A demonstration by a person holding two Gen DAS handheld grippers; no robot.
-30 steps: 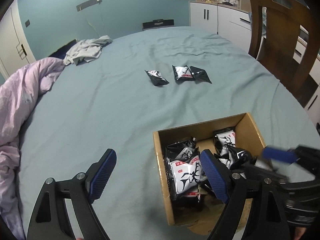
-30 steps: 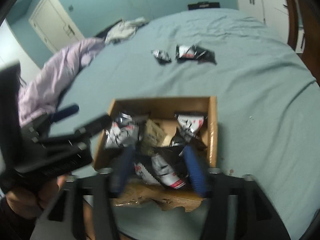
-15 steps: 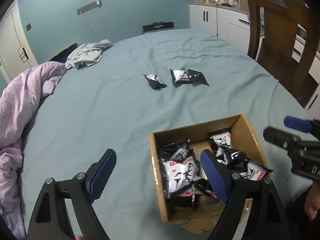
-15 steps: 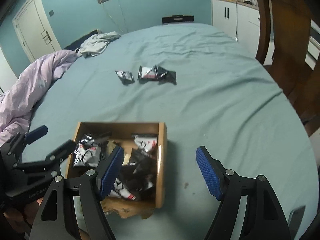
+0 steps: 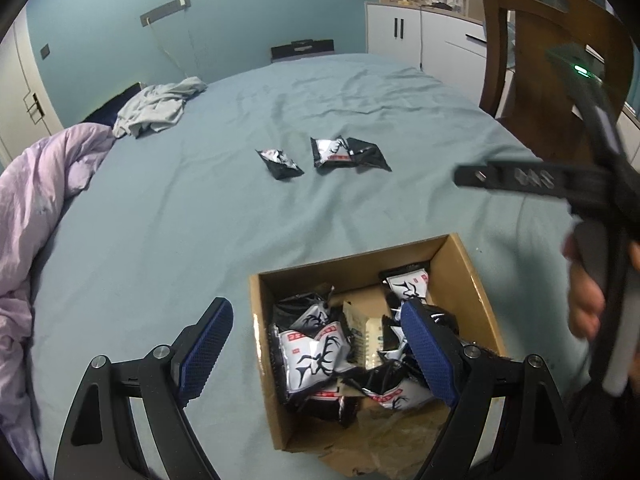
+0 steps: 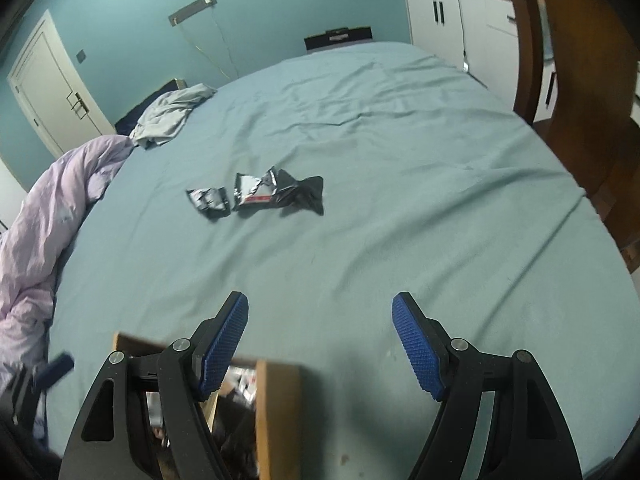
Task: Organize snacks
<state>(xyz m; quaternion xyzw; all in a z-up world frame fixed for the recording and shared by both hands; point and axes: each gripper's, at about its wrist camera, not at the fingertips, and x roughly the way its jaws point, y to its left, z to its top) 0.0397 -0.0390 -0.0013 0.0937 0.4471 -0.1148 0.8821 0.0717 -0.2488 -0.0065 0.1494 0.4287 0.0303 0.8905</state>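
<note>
1. Both of my grippers hang over the bed with nothing between their blue pads; the left gripper (image 5: 316,344) stands spread wide above the near-left corner of the cardboard box (image 5: 466,264), and the right gripper (image 6: 320,338) has just been opening its jaws and now stands spread over bare sheet, its left finger above the box's far right corner.
2. From the left wrist view I see my right hand (image 5: 586,300) wrapped round the right gripper's handle at the right edge, blurred; it reaches across above the sheet beyond the box.
3. Around me: a teal sheet (image 6: 400,168) covers the bed; a lilac duvet (image 5: 28,216) is bunched along the left side; a grey garment (image 5: 160,106) lies crumpled at the far left corner; a brown wooden chair (image 5: 560,60) stands off the right side, with white cabinets (image 6: 460,24) behind it and a white door (image 6: 48,84) far left.
4. Nothing lies on the sheet between the grippers and the loose snacks.
5. Three loose snack packets (image 6: 276,194) lie mid-bed, well beyond the box; the left one (image 5: 279,163) sits a little apart, the other two touch or overlap, and the rightmost shows only black.
6. Inside the box, more packets (image 5: 314,354) lie heaped and tilted over one another; they are black and white with a black antlered figure and small red marks; a beige packet (image 5: 362,334) lies among them.
7. The box's near edge is torn and ragged.
</note>
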